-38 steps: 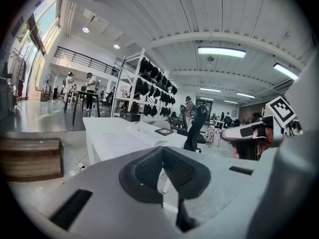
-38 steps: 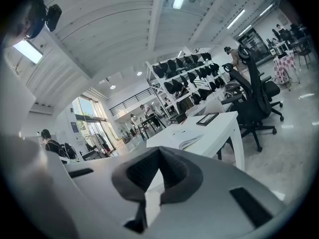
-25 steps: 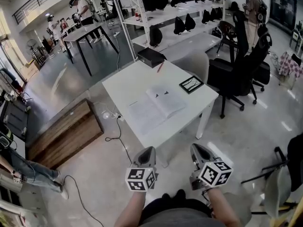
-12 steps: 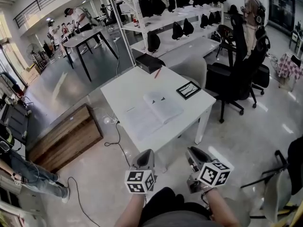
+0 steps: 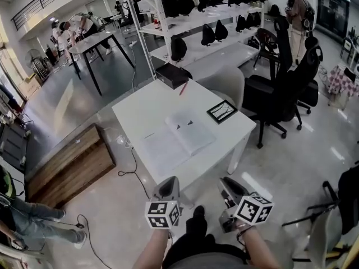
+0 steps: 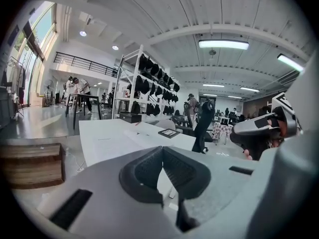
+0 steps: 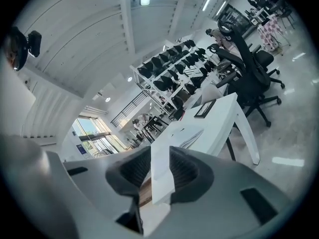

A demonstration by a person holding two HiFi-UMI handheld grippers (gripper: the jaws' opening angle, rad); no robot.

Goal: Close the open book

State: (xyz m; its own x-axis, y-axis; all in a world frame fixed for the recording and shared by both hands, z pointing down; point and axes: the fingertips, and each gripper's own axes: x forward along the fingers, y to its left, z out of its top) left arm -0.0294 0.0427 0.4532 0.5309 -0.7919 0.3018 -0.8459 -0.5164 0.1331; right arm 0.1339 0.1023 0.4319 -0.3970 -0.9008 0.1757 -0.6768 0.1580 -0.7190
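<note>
The open book (image 5: 178, 139) lies flat on the white table (image 5: 147, 105), pages up, near the table's front edge. Both grippers are held over the floor, short of that edge and apart from the book. My left gripper (image 5: 170, 179) is shut with nothing in it; its pads (image 6: 149, 168) meet in the left gripper view, where the book (image 6: 137, 133) shows beyond them. My right gripper (image 5: 224, 182) is opening, and nothing is between its jaws. A gap shows at that gripper (image 7: 160, 151) in the right gripper view, with the book (image 7: 192, 137) ahead on the table.
On the table are a black framed pad (image 5: 222, 111), a red pen (image 5: 183, 88) and a black box (image 5: 171, 74). A grey chair (image 5: 224, 83) and a black office chair (image 5: 280, 91) stand at the right. A wooden crate (image 5: 67, 164) and cable (image 5: 132, 167) are left.
Both grippers have moved a little closer to the table, which now sits nearer in the head view. The right gripper's jaws, shut a second ago, now stand apart.
</note>
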